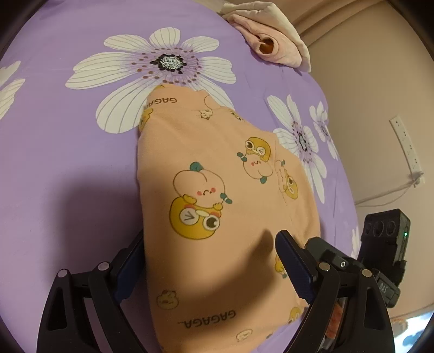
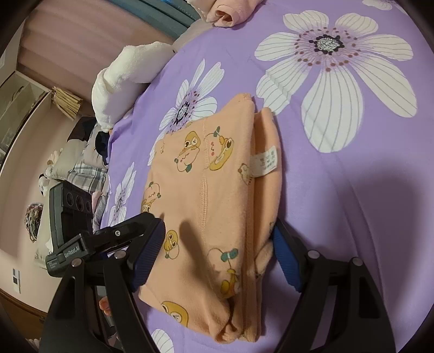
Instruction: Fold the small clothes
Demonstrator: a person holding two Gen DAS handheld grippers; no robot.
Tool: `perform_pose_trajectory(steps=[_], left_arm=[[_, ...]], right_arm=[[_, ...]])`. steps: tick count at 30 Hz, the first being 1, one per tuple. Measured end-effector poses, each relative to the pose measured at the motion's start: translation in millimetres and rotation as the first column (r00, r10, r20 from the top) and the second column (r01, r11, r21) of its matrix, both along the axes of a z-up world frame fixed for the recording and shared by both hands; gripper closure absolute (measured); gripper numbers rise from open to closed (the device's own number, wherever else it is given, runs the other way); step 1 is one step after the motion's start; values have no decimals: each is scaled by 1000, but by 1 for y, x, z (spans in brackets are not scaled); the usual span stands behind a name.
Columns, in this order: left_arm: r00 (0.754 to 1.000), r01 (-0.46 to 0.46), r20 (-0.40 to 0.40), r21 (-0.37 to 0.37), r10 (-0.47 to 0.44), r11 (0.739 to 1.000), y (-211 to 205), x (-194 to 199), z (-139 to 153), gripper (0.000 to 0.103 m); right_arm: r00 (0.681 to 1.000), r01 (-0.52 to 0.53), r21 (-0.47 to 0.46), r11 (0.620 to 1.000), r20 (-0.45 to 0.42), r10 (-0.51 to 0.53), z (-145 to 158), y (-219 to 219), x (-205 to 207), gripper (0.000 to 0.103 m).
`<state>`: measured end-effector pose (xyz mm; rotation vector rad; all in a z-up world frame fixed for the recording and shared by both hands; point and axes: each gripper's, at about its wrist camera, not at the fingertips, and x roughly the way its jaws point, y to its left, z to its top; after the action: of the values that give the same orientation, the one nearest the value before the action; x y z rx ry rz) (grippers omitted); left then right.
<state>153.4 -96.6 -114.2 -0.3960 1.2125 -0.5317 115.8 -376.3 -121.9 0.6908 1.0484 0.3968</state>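
A folded peach garment [image 1: 217, 168] printed with cartoon ducks and peaches lies flat on the purple flowered bedsheet [image 1: 67, 163]. My left gripper [image 1: 211, 266] is open and straddles its near end: one finger sits at the left edge, partly behind the cloth, and the other rests over the right part. In the right wrist view the same garment [image 2: 225, 190] shows its folded layers and a white care label [image 2: 264, 161]. My right gripper [image 2: 217, 252] is open around that end, one blue pad above the left edge and one beside the right edge.
A rolled pink garment [image 1: 271, 43] lies at the far edge of the bed, seen also as the pink garment [image 2: 230, 10]. A white plush blanket [image 2: 130, 73] sits at the bed's left edge. The bed drops off toward a wall with a power strip [image 1: 407, 146].
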Motion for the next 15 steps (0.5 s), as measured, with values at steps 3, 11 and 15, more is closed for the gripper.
perform_pose_trajectory(steps=[3,11,15], left_arm=[[1000,2,1,-3,-2,1000,-1,1,0,13],[1000,7,5,-7,-7,1000,0,1,-1,15],[1000,-1,3,-7,1,1000,2,4,-1,22]], right_arm=[[1000,-9,-3,1000,9,9,0,1,2,24],[999,-11,-27,1000,34,12,-3,8,11,33],[999,-14,-47,999,46,17,-5,13,16,37]])
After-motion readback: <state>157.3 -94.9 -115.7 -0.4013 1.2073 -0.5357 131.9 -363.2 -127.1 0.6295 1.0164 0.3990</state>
